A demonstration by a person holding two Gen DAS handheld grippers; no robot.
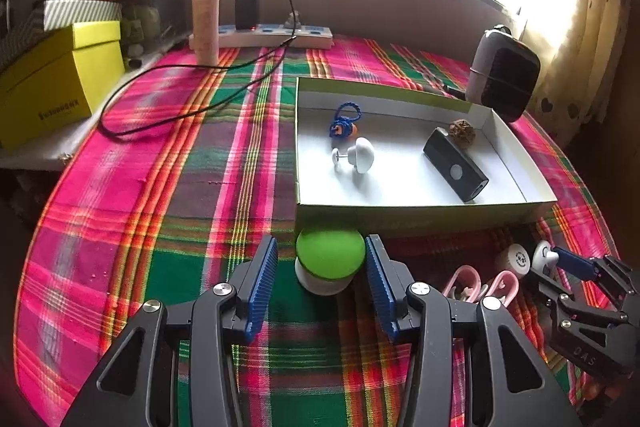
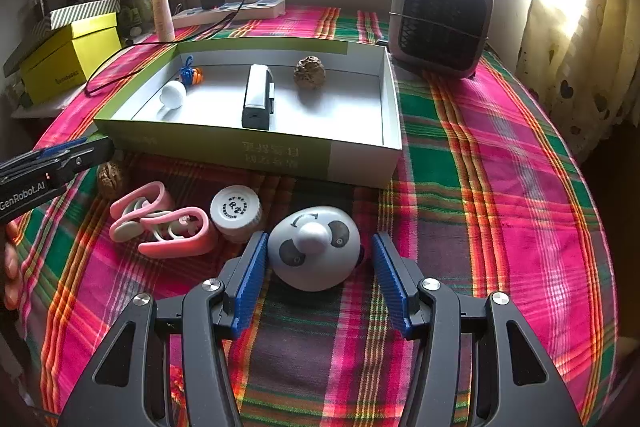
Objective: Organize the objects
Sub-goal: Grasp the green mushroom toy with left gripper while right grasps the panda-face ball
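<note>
Because the panda toy [image 2: 314, 249], lying on the tablecloth [image 2: 500, 187] before the box [image 2: 256, 151], looks smooth, rounded and probably slippery, the right gripper [image 2: 318, 279], jaws open around it, should squeeze its widest sides.

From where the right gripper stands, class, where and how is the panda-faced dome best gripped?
Grip the panda-faced dome across its broad lower sides, coming in low from the near side as the right gripper does. The top slopes to a small knob, so high pads would likely slip. The base looks widest.
</note>
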